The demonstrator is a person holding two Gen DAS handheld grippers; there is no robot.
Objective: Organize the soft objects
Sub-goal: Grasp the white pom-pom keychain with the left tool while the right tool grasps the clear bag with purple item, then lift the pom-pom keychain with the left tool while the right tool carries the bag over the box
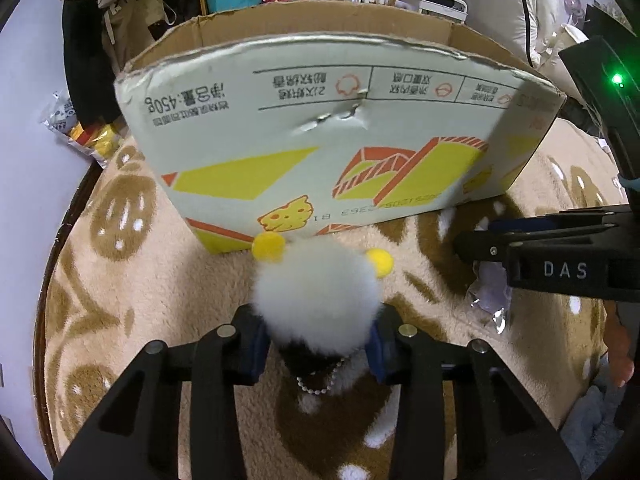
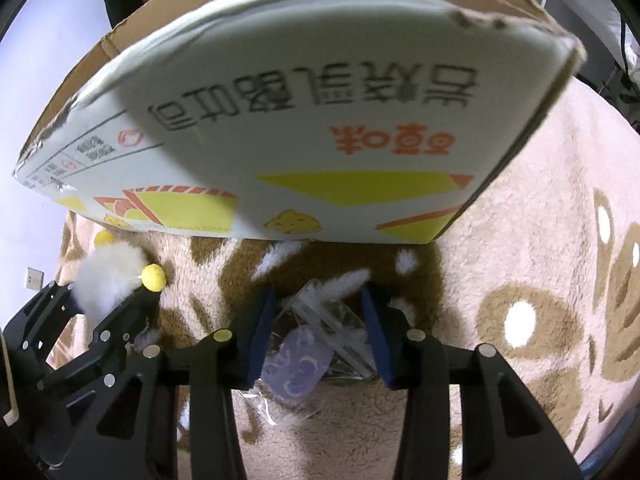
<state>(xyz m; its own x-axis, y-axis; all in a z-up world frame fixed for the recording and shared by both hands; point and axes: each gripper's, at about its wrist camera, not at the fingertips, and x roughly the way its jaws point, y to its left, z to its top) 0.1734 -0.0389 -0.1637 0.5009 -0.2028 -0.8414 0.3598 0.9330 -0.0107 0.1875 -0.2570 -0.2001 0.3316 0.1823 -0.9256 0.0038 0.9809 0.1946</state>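
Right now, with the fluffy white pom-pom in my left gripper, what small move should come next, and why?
Probably lift the left gripper straight up. It is shut on the white pom-pom, which sits low on the rug right in front of the cardboard box, whose open top is well above it, so it needs height to clear the wall.

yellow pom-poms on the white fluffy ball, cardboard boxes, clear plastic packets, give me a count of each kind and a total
white fluffy ball, held in the left gripper: 1
yellow pom-poms: 2
cardboard box: 1
clear plastic packet between the right gripper's fingers: 1
total: 5
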